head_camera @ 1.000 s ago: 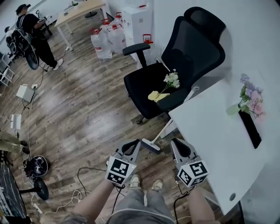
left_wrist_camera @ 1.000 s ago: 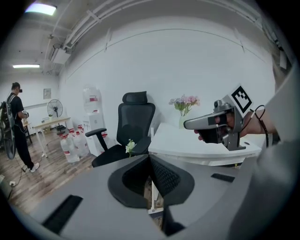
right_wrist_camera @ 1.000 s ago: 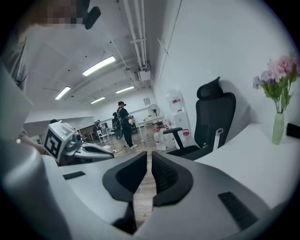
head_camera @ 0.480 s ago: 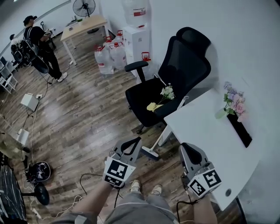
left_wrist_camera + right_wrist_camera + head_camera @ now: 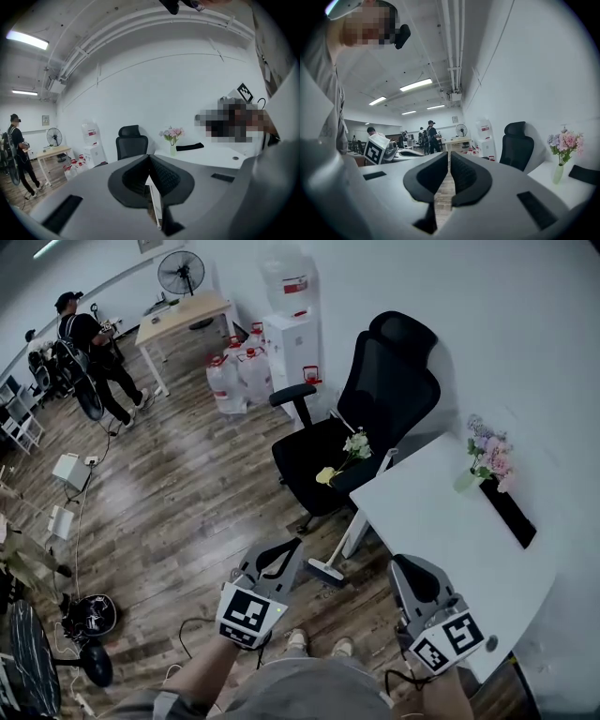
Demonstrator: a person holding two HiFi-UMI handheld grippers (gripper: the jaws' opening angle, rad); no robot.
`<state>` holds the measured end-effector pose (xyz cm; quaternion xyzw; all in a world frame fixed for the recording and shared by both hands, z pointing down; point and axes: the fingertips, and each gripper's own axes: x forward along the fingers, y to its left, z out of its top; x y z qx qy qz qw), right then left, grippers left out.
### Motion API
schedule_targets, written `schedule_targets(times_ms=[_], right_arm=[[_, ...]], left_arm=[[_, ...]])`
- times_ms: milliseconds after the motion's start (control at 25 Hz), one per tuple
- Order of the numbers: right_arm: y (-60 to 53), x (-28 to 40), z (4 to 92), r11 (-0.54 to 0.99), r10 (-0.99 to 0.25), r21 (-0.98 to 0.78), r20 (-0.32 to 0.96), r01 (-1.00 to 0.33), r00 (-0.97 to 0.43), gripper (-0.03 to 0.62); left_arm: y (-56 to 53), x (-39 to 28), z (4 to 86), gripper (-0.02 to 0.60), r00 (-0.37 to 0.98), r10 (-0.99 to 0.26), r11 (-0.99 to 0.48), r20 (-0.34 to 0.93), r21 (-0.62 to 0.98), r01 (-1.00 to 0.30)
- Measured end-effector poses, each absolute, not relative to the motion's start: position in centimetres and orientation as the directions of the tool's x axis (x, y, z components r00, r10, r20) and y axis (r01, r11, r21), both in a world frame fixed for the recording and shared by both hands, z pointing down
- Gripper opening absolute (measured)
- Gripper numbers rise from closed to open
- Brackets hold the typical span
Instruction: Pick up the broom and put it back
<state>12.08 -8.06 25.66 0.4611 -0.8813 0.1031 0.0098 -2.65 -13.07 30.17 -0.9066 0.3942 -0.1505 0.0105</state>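
The broom (image 5: 327, 570) has a white head on the wooden floor, and its thin pale handle leans up toward the table's corner by the chair. My left gripper (image 5: 292, 545) hangs just left of the broom head and above it, apart from it. Its jaws meet at the tips (image 5: 149, 159), and a white strip shows through the gap lower down. My right gripper (image 5: 405, 563) is at the table's near edge, right of the broom. Its jaws (image 5: 449, 154) are shut with nothing between them.
A black office chair (image 5: 375, 418) with a flower sprig (image 5: 354, 444) on its seat stands behind the broom. The white table (image 5: 441, 521) bears a flower vase (image 5: 486, 460). Water bottles (image 5: 234, 381) and a dispenser (image 5: 291, 334) stand by the wall. A person (image 5: 89, 352) is far left. Cables (image 5: 84, 615) lie on the floor.
Both grippers have risen toward the head camera, and the right one has drifted right along the table edge. The broom stays where it was on the floor.
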Motion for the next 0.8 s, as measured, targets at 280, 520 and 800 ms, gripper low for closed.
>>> schedule_targets(times_ms=[280,520,800], right_arm=[[-5.4,10.9,25.8,0.588,-0.778,-0.188,0.136,-0.786,-0.614,0.041],[-5.1,10.9,26.1,0.593,-0.772,-0.190,0.145,-0.783,-0.619,0.041],[-4.9,11.4,26.2,0.589,-0.773,-0.192,0.149,-0.785,-0.616,0.041]], left_arm=[[-11.1,-2.6,28.7,0.015,0.651,-0.720,-0.688,0.241,-0.126,-0.714],[-10.4,-2.0,28.8,0.015,0.659,-0.710,-0.698,0.248,-0.129,-0.704],[-9.7,-1.9,28.3,0.016,0.657,-0.712,-0.696,0.246,-0.132,-0.705]])
